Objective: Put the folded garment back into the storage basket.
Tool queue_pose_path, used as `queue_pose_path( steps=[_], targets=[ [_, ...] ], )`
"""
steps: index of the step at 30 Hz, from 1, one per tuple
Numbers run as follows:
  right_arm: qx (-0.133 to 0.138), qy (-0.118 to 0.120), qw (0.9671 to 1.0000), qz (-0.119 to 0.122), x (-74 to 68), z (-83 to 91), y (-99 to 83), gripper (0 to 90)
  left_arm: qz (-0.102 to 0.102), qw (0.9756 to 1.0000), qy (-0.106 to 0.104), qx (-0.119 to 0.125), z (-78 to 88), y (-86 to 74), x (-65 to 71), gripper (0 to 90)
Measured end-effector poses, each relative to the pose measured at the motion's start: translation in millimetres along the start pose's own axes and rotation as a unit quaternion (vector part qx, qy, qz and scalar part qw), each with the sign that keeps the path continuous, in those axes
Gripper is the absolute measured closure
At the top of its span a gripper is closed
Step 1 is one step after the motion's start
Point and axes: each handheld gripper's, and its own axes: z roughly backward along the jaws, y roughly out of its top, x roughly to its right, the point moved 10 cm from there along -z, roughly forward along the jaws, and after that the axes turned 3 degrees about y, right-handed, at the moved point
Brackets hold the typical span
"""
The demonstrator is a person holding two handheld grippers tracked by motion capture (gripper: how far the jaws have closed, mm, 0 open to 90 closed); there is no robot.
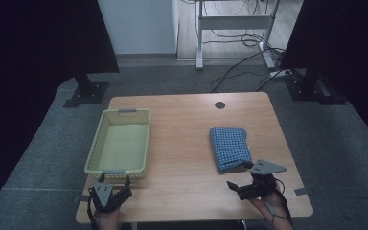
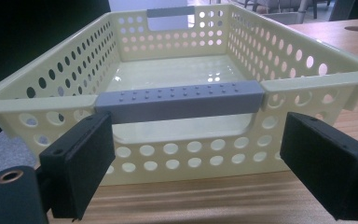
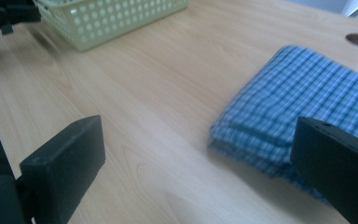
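- The right hand-held gripper (image 1: 243, 184) is hovering at the near right of the bench (image 1: 187, 139), jaws spread wide and gripping nothing, just short of the folded blue checked cloth (image 1: 229, 147).
- In the right gripper view the cloth (image 3: 303, 107) is lying flat between bench centre and right edge, its near corner reaching toward the right-hand jaw; contact cannot be confirmed.
- The left hand-held gripper (image 1: 110, 194) is waiting at the near left edge, likewise released and empty, facing the grey handle (image 2: 179, 100) of the pale yellow perforated basket (image 1: 120, 143), which is standing empty and well apart from the cloth.
- Risk, as judged: a shallow pinch is likely catching only the top fold, so the stack may be opening out on lifting.
- Risk: a jaw pushing in low may be sliding the cloth across the smooth wood instead of gripping it.
- Risk: a trailing corner may be snagging the basket rim (image 2: 307, 77) on transfer, shifting the light basket unless the left side is steadying it.
- Surface: light wood-grain top, with a round cable hole (image 1: 220, 105) at the far side.
- Room: grey carpet, dark panels either side, loose cables (image 1: 242, 67) on the floor behind.
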Motion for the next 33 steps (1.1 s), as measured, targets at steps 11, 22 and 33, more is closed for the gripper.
queue_pose_path(
  steps=[11,22,33],
  targets=[
    [0.027,-0.028,0.9992,0.004,16.7,16.8,36.4,3.1,0.001,1.0,-0.001,-0.001,-0.2,-0.2,-0.2,10.0],
    [0.041,-0.075,0.9961,-0.023,64.0,23.0,69.1,3.6,0.001,1.0,0.001,-0.003,-0.4,-0.3,-0.5,10.0],
    [0.014,-0.104,0.992,-0.071,112.6,4.3,68.6,4.6,0.003,1.0,0.0,-0.003,-0.4,-0.3,-0.4,10.0]
  ],
)
